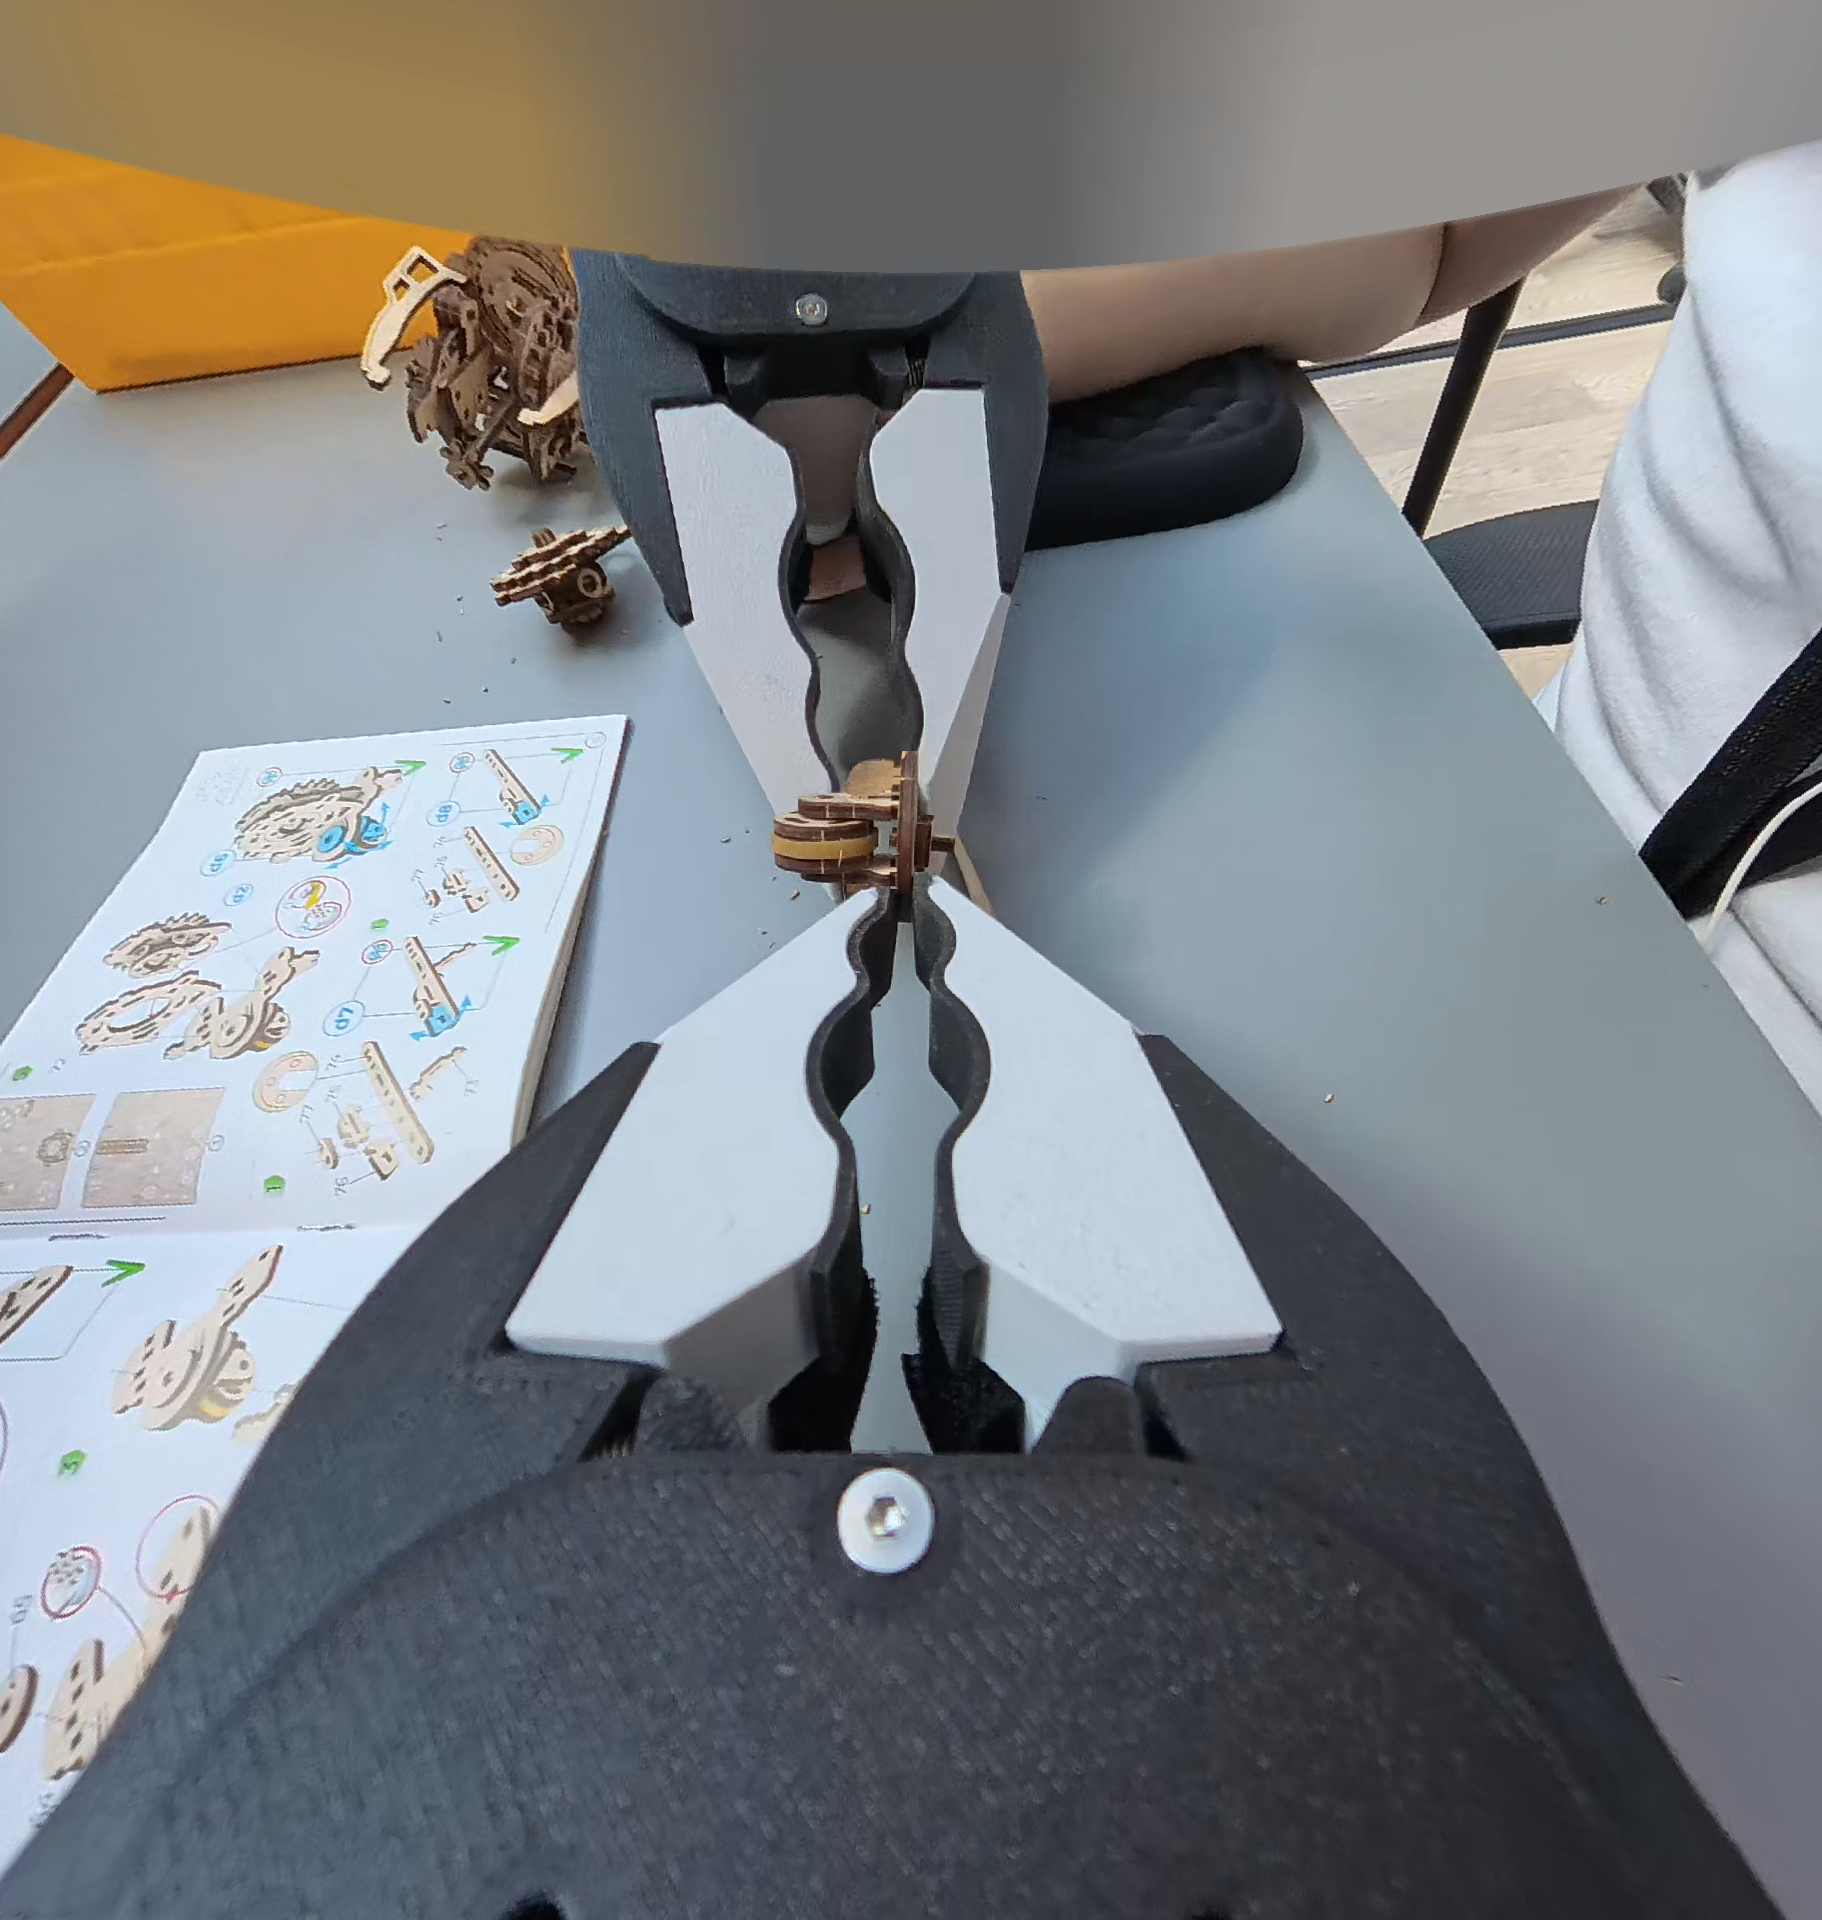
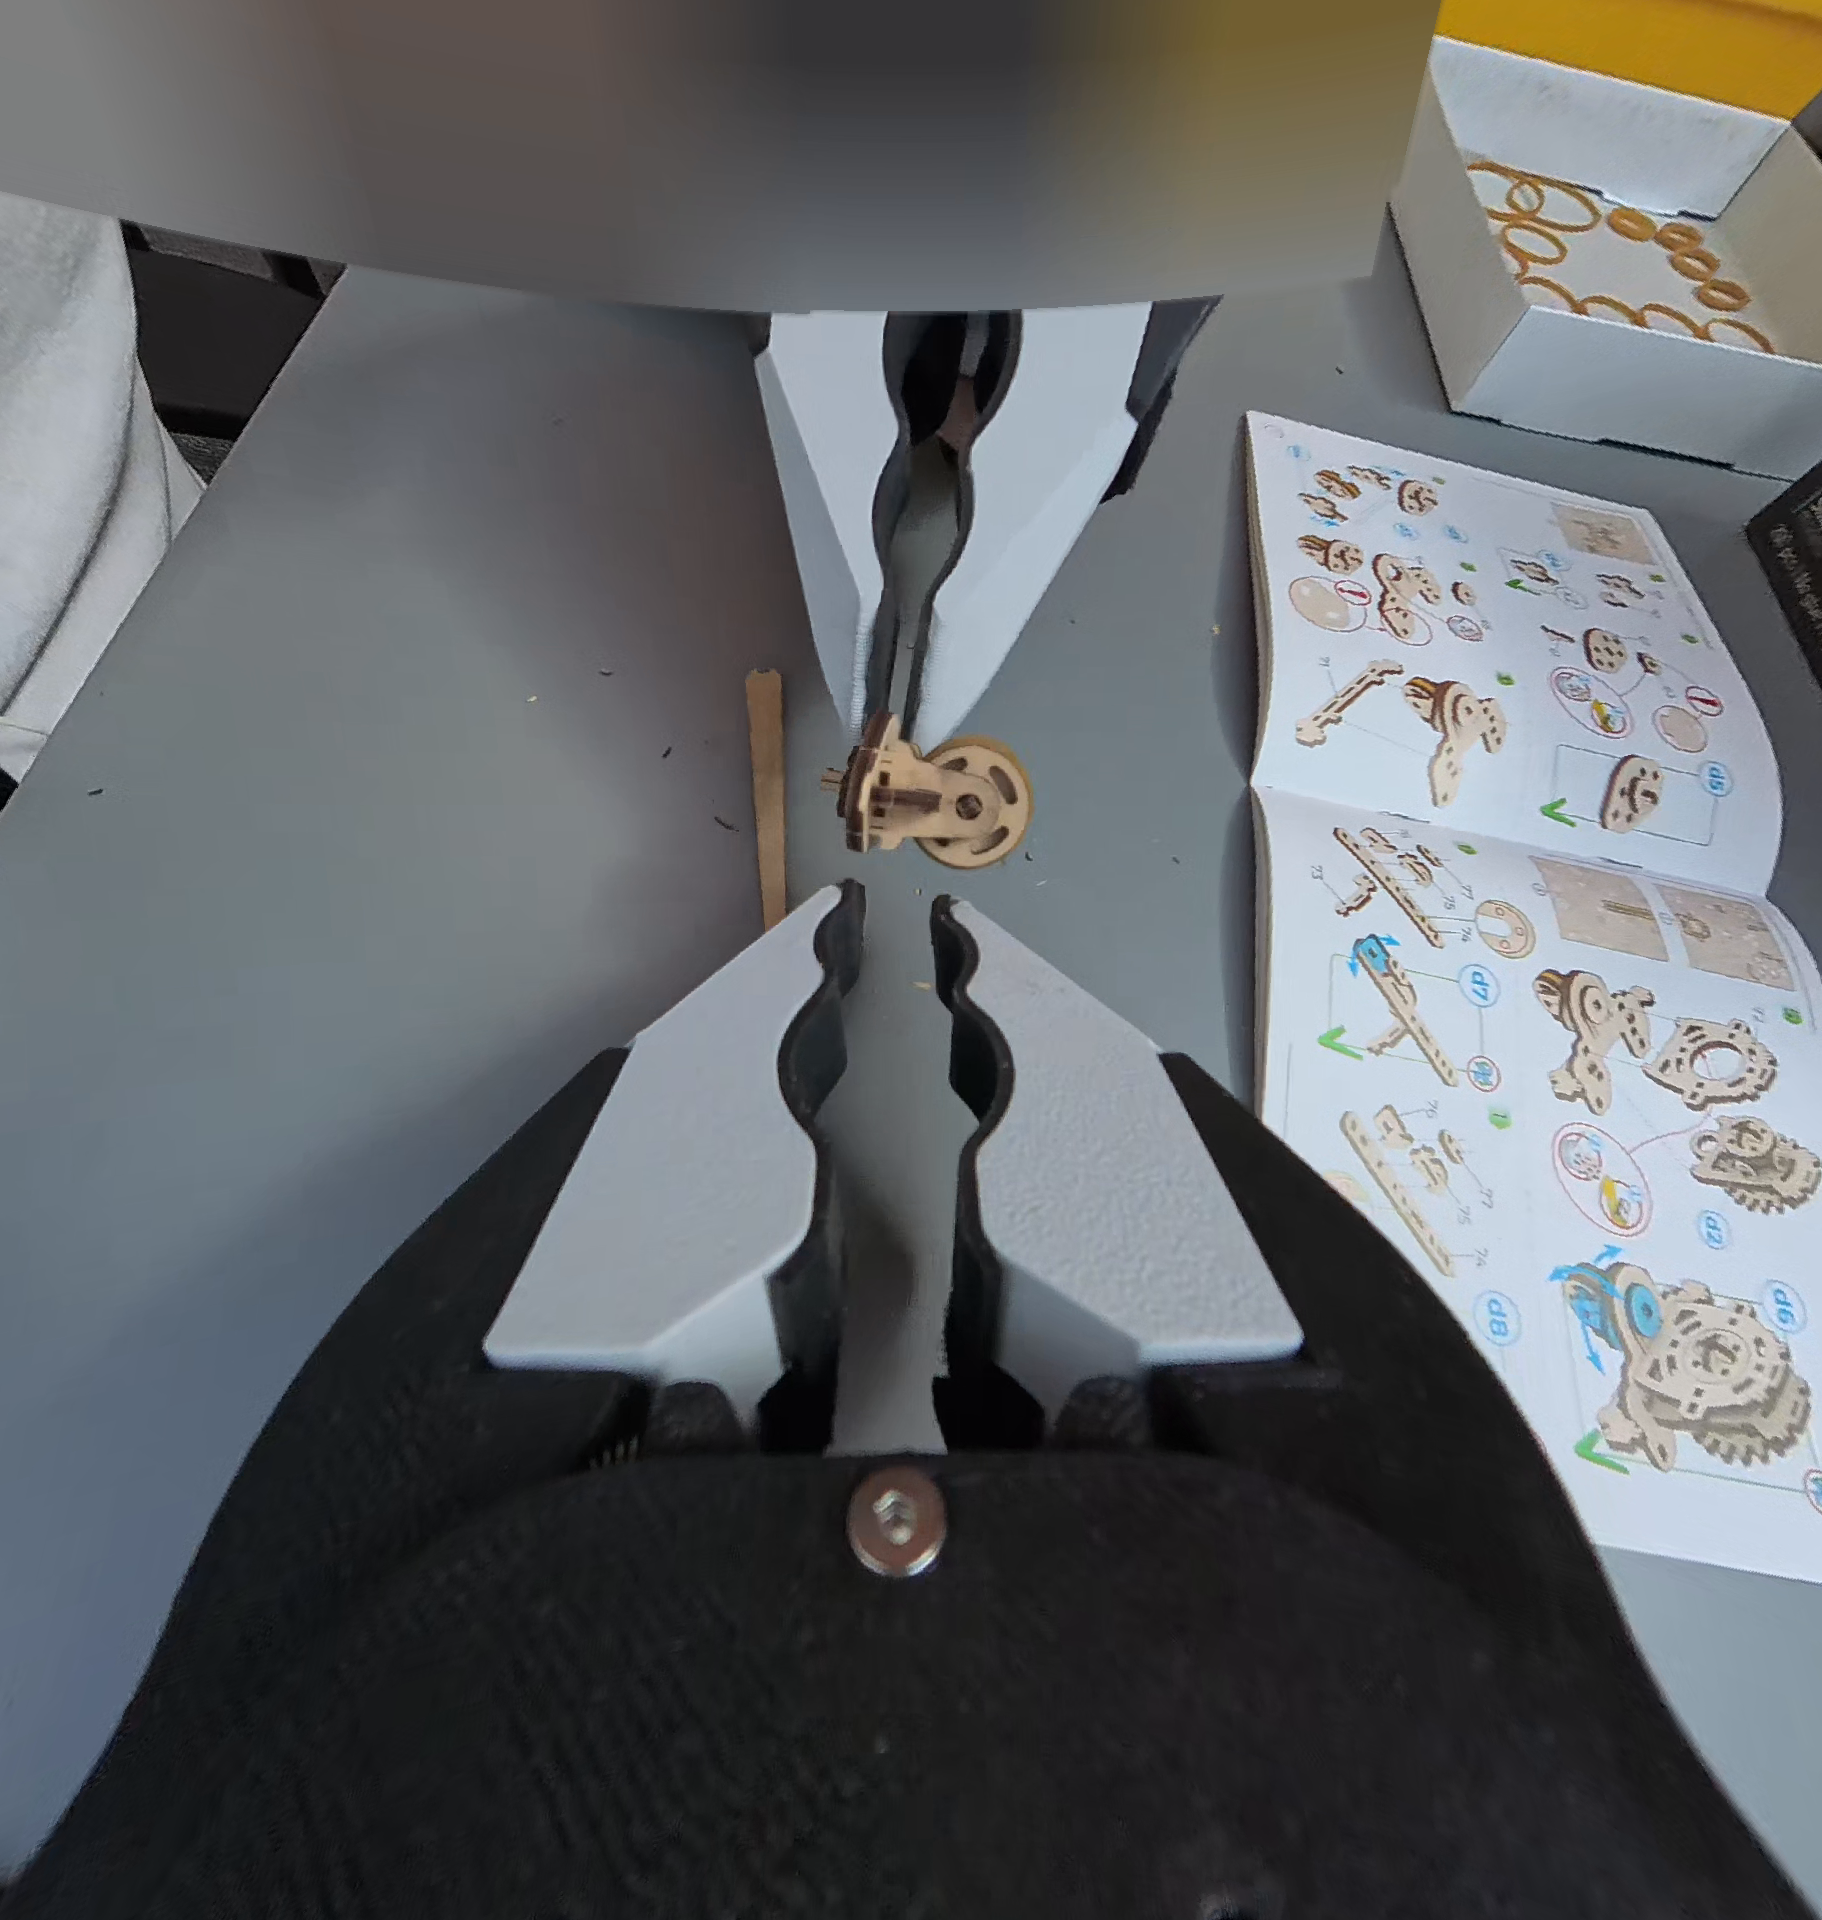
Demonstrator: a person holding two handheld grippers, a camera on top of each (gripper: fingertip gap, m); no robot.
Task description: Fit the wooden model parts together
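Note:
A small wooden wheel assembly (image 1: 850, 836), a round wheel on a bracket with a flat plate, hangs above the grey table (image 1: 1250, 831). My left gripper (image 1: 899, 906) is shut on the edge of its plate. In the right wrist view the left gripper (image 2: 891, 717) comes in from the top, gripping the assembly (image 2: 928, 798). My right gripper (image 2: 896, 899) is open with a narrow gap, its tips just short of the assembly. In the left wrist view the right gripper (image 1: 886, 779) faces mine, its tips on either side of the part.
An open instruction booklet (image 2: 1509, 935) lies beside the grippers. A thin wooden stick (image 2: 767, 790) lies on the table. A white box of rubber rings (image 2: 1613, 312), a larger wooden model (image 1: 481, 364), a small gear cluster (image 1: 564, 582) and a black pad (image 1: 1167, 457) are farther off. My left and right fingertips are right by each other.

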